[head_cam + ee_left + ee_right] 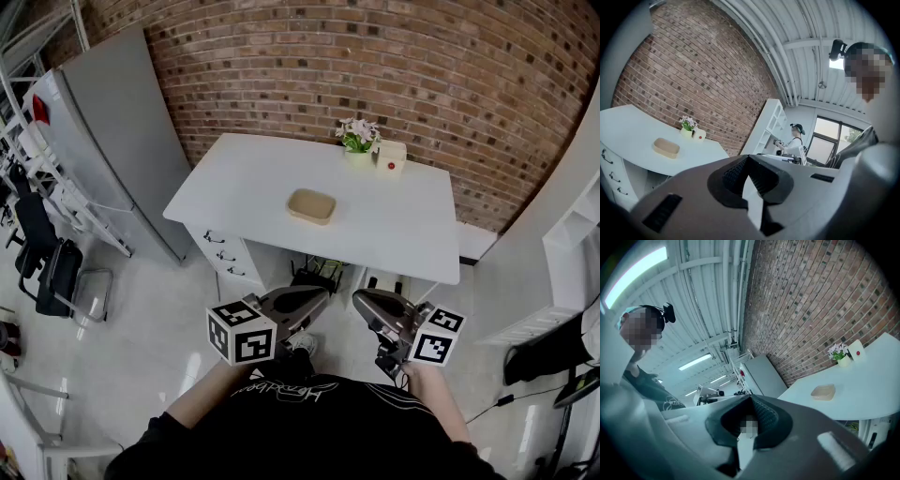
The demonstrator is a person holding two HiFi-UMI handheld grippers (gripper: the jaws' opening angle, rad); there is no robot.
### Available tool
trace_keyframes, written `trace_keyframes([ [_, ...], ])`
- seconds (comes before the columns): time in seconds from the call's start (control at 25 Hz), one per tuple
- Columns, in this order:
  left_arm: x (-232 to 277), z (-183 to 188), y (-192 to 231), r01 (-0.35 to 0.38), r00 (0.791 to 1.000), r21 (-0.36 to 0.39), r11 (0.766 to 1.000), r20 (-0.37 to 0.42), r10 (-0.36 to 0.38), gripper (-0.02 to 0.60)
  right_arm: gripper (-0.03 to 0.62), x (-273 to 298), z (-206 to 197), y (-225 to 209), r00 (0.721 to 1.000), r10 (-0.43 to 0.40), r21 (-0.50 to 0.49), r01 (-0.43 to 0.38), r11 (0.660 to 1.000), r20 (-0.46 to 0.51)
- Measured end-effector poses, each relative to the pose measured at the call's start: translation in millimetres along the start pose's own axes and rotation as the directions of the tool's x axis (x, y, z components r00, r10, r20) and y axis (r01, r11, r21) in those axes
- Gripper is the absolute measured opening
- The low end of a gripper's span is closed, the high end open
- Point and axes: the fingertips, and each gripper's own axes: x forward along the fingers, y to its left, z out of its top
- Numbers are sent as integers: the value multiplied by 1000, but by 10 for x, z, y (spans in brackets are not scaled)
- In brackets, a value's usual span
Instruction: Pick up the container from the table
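Backdrop: a brick wall (375,66) is seen across the top of the head view, with a grey cabinet (122,141) at upper left.
Surface: one white table (394,225) with drawers is seen at frame centre, against the wall.
Container place: the tan container (311,205) is set flat on the table near its middle, clear of everything else.
Long axis: it is laid roughly left-to-right across the frame, slightly tilted.
Direction from claws: the container is found ahead and above in the frame, well apart from both tips, with the table's near edge between.
Left gripper (322,292): jaws are pressed together, nothing is held, and it is kept low by the body.
Right gripper (360,296): jaws are pressed together with nothing pinched.
Nearer arm: the left is judged slightly nearer, since the container is placed almost straight up-frame from its tip.
Next need: a forward reach and spread jaws are judged necessary.
Counts: one container, one flower pot (358,139), one white box (390,157), two grippers.
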Motion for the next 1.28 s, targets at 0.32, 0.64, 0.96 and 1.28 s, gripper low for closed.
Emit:
trace_keyframes([
  [0.32,67,-28,159,-33,999,-52,998,-13,33,3,3,17,34,-145,1000,-9,15,9,1000,-6],
  [0.64,186,23,455,-44,999,-89,995,-28,42,3,3,171,57,-346,1000,5,13,-4,1000,-28],
  [0.96,404,145,942,-44,998,-122,992,-59,37,3,3,401,161,-835,998,-56,27,56,998,-32],
  [1.28,705,442,1514,-29,996,-145,989,-86,16,3,5,718,405,-1404,995,-94,66,96,993,-26],
])
